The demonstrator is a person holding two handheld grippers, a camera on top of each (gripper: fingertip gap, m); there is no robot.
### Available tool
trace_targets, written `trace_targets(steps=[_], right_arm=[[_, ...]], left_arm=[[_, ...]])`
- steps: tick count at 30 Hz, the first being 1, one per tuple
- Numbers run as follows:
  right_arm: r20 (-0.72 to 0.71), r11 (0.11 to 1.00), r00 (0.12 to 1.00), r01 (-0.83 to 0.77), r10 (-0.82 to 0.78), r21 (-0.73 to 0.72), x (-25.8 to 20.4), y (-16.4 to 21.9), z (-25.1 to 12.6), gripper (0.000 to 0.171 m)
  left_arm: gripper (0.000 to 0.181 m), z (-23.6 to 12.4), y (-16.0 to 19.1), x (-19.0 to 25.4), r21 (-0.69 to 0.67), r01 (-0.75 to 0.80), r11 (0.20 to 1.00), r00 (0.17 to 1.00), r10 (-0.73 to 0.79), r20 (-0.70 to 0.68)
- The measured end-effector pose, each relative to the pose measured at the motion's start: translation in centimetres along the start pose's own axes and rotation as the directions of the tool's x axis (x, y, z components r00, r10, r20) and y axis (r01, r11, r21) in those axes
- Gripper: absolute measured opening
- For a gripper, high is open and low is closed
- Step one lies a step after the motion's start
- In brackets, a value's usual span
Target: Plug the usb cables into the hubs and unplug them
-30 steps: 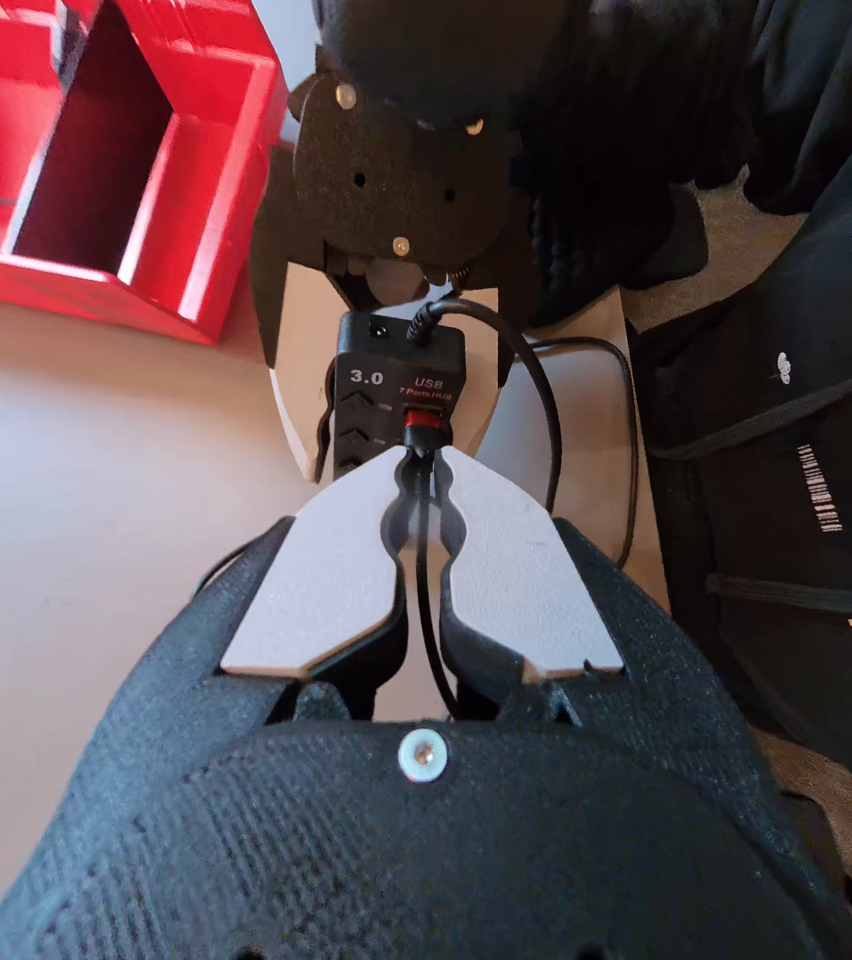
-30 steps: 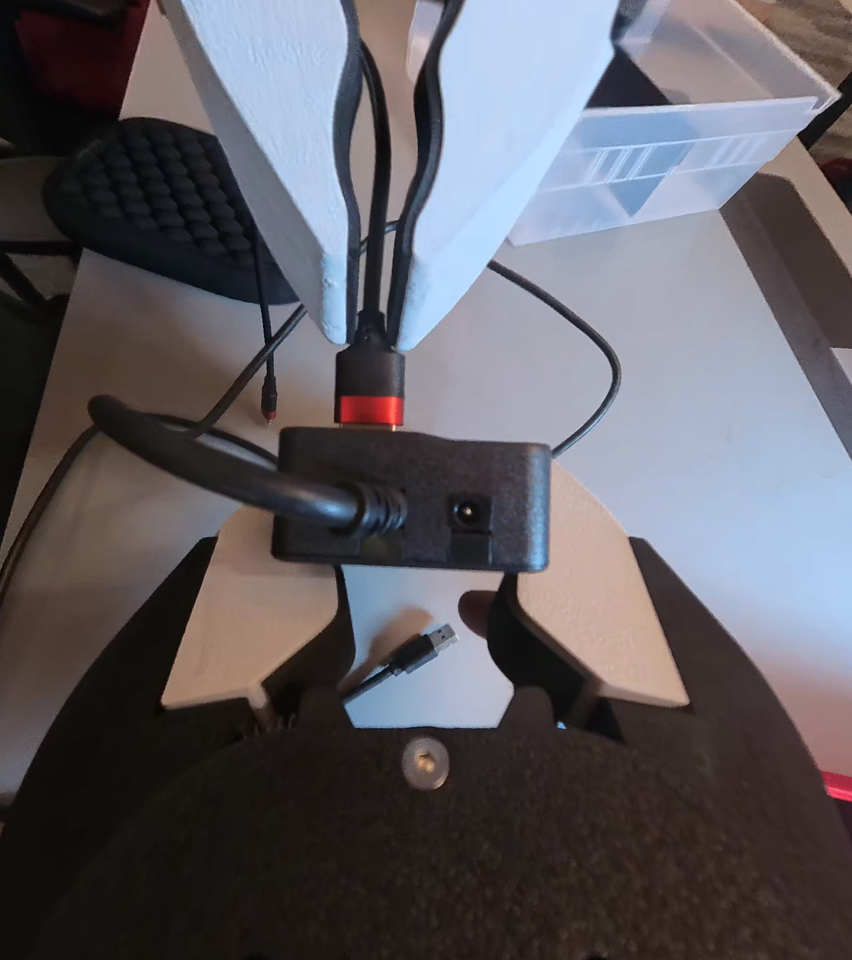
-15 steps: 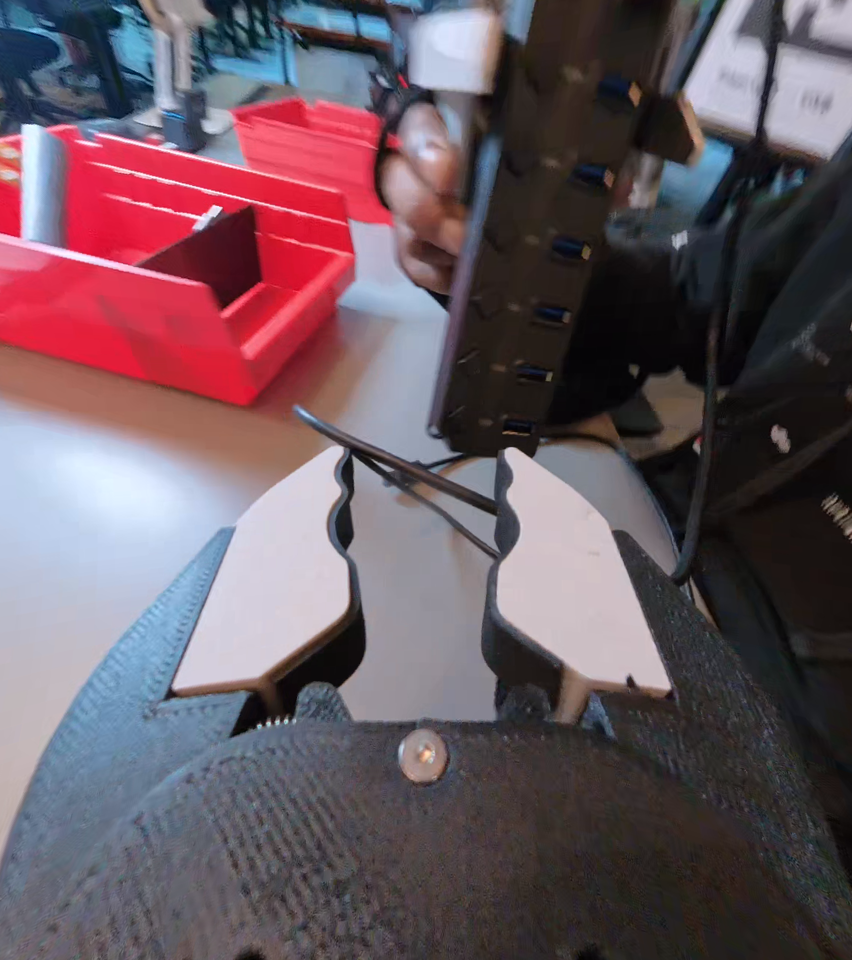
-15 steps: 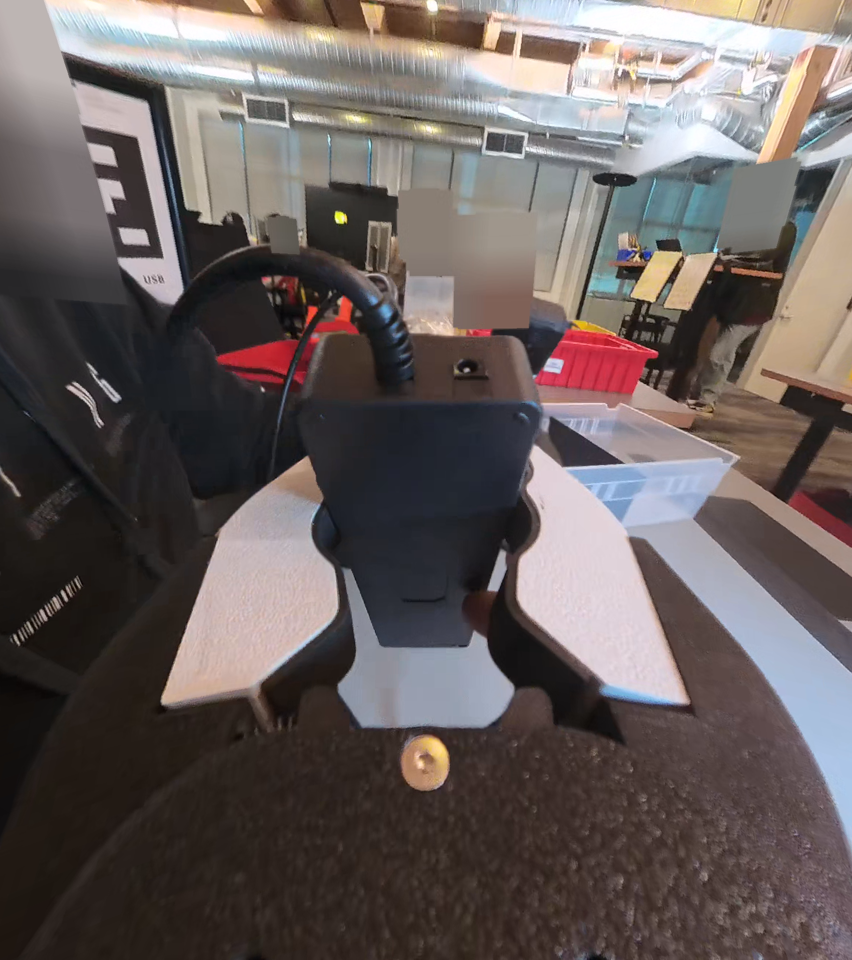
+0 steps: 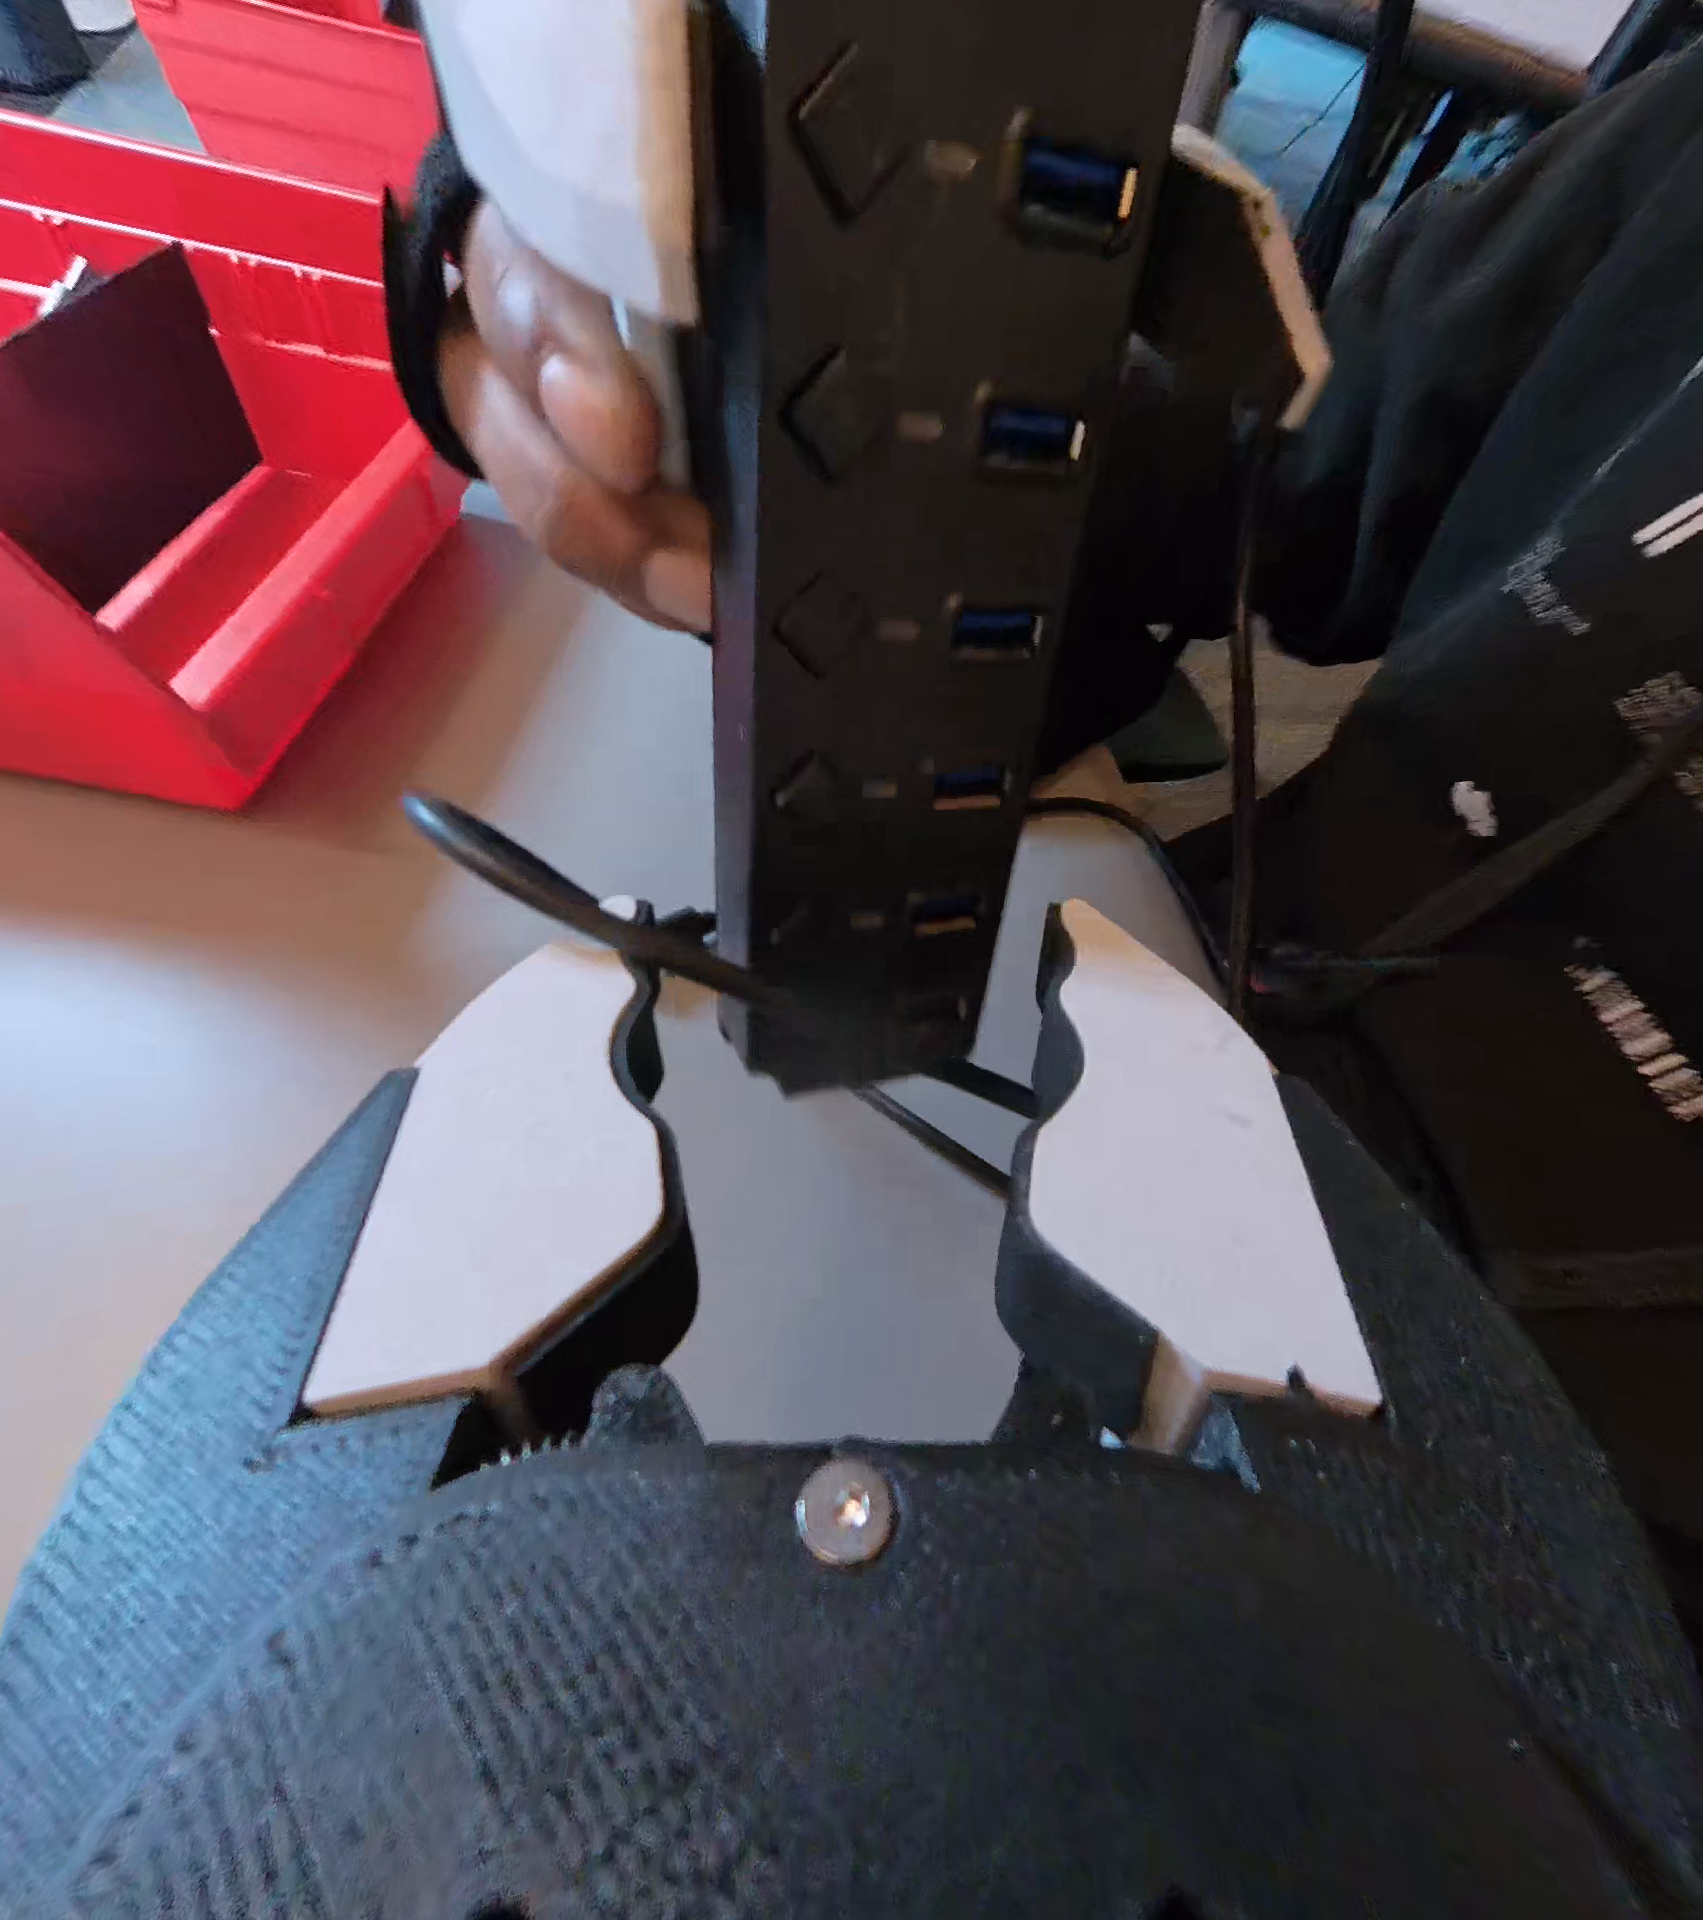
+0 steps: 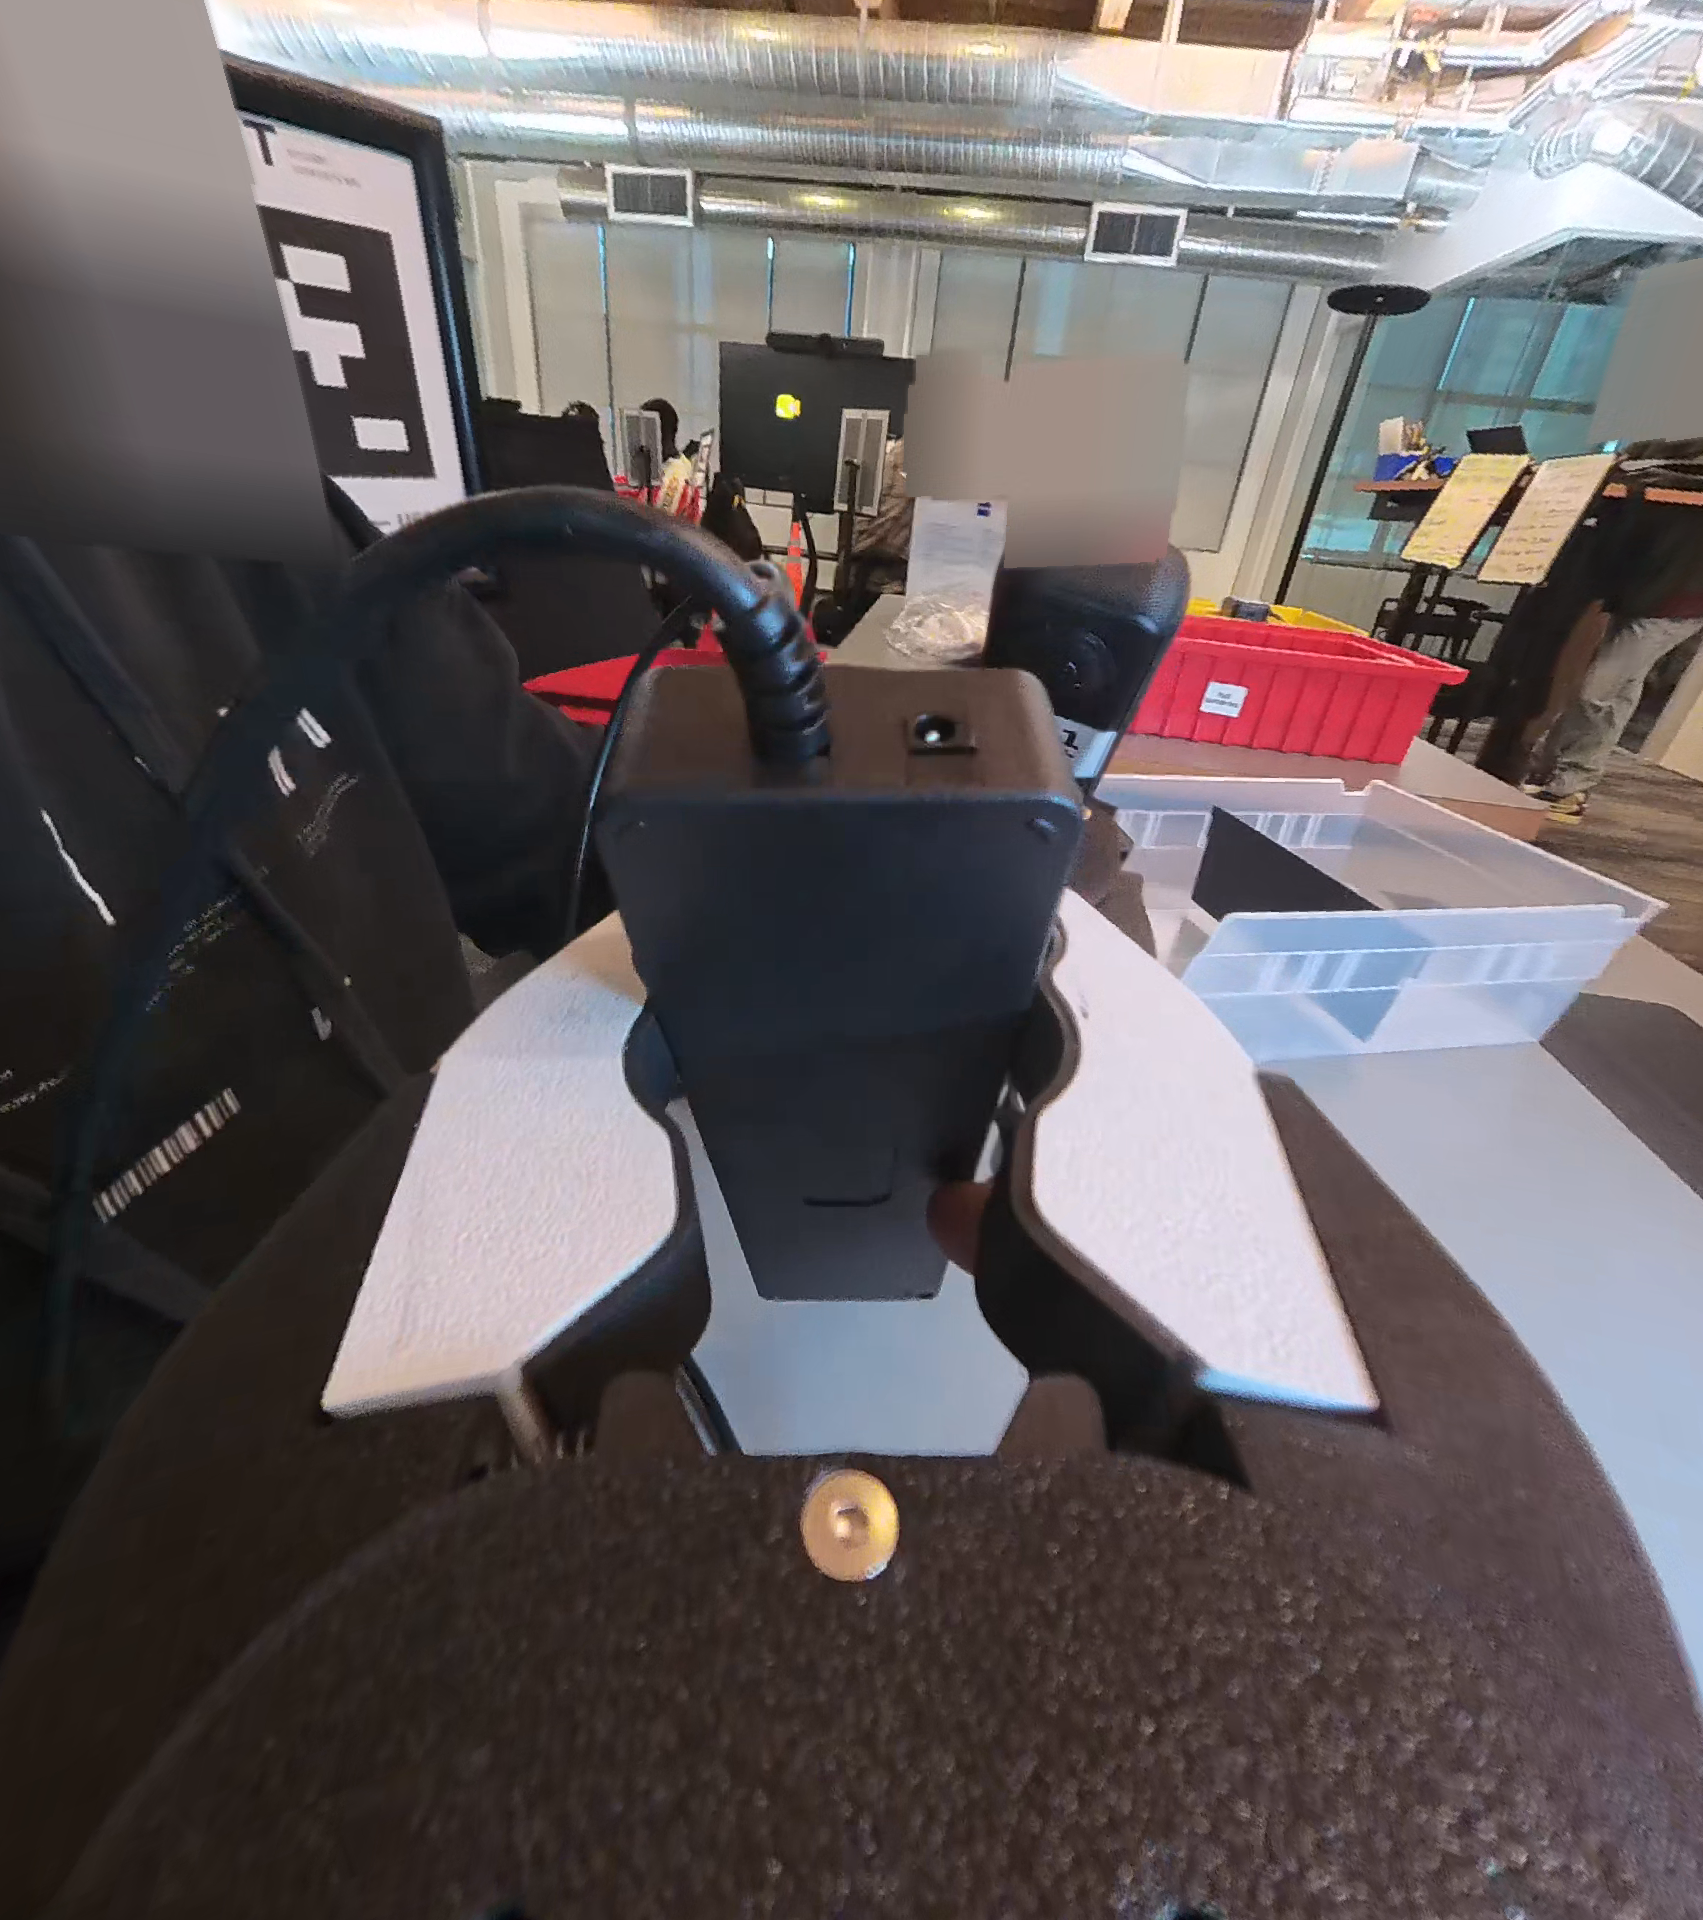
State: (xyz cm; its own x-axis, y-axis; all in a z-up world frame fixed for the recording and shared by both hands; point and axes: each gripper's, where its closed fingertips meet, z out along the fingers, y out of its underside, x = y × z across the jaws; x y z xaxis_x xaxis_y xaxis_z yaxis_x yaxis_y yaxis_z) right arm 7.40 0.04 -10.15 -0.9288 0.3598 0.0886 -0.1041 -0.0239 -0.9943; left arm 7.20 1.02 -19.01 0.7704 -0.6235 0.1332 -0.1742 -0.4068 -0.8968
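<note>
USB hub (image 5: 878,623): black, rigid, judged light; held upright off the table, long axis 12-to-6 o'clock, ports seen empty. Clamped across its narrow sides by right gripper (image 6: 847,1101), cord end uppermost; best gripped there. Left gripper (image 5: 842,1049) spread wide, empty, thin cable (image 5: 930,1138) crossing between its fingers

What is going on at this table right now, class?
A person is working with two handheld grippers. The right gripper is shut on a black USB hub, holding it upright above the table. The left gripper is open just below the hub, holding nothing. The ports that show clearly are empty, and a thin black cable lies loose on the table beside a red bin.
</note>
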Motion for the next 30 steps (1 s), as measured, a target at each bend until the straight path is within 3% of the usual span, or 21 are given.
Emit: trace_targets(steps=[3,5,10,14,16,19,22,24,25,27,28,30], right_arm=[[-0.009,0.999,1.0,0.013,-0.013,-0.031,0.2,0.7,0.7,0.064],[-0.06,0.996,0.998,0.019,-0.025,-0.086,1.0,1.6,0.5,0.064],[-0.233,0.913,0.967,0.003,-0.107,-0.407,3.9,5.4,-3.3,0.067],[-0.305,0.849,0.95,-0.104,-0.07,-0.517,5.2,6.5,-6.5,0.074],[-0.338,0.778,0.94,-0.184,-0.038,-0.6,5.5,8.7,-7.6,0.074],[-0.352,0.591,0.936,-0.288,0.008,-0.754,3.6,13.2,-9.3,0.07],[-0.424,0.408,0.9,-0.426,0.1,-0.808,1.0,16.9,-9.9,0.049],[-0.448,0.339,0.886,-0.461,0.123,-0.82,-0.3,18.4,-9.5,0.051],[-0.459,0.327,0.882,-0.467,0.106,-0.822,-0.3,18.9,-9.3,0.043],[-0.431,0.35,0.9,-0.426,0.067,-0.834,-0.1,19.2,-8.6,0.01],[-0.379,0.368,0.925,-0.367,0.044,-0.854,-0.1,18.9,-8.3,0.009],[-0.136,0.504,0.99,-0.098,-0.038,-0.858,-1.7,16.1,-6.0,0.008]], left_arm=[[0.066,1.6,0.0,0.1,-0.074,-0.101,0.992,0.99,0.108,0.091],[0.056,1.4,0.6,-1.7,-0.172,-0.157,0.972,0.955,0.194,0.225],[0.055,-2.3,2.0,-3.7,-0.285,-0.124,0.951,0.926,0.214,0.312],[0.055,-6.2,1.8,-4.6,-0.405,-0.166,0.899,0.865,0.33,0.378],[0.055,-8.4,1.0,-5.2,-0.449,-0.165,0.878,0.83,0.369,0.417],[0.055,-11.5,0.3,-5.9,-0.507,-0.139,0.851,0.778,0.411,0.476],[0.055,-13.0,0.1,-6.0,-0.526,-0.121,0.842,0.751,0.424,0.505],[0.055,-13.2,0.2,-5.8,-0.526,-0.11,0.843,0.748,0.419,0.514],[0.055,-13.2,0.2,-5.8,-0.523,-0.103,0.846,0.745,0.414,0.523],[0.055,-13.1,0.5,-5.9,-0.507,-0.068,0.859,0.753,0.378,0.539],[0.055,-13.2,0.9,-6.0,-0.499,-0.031,0.866,0.757,0.346,0.554],[0.055,-13.3,2.4,-6.4,-0.499,0.081,0.863,0.776,0.26,0.575]])
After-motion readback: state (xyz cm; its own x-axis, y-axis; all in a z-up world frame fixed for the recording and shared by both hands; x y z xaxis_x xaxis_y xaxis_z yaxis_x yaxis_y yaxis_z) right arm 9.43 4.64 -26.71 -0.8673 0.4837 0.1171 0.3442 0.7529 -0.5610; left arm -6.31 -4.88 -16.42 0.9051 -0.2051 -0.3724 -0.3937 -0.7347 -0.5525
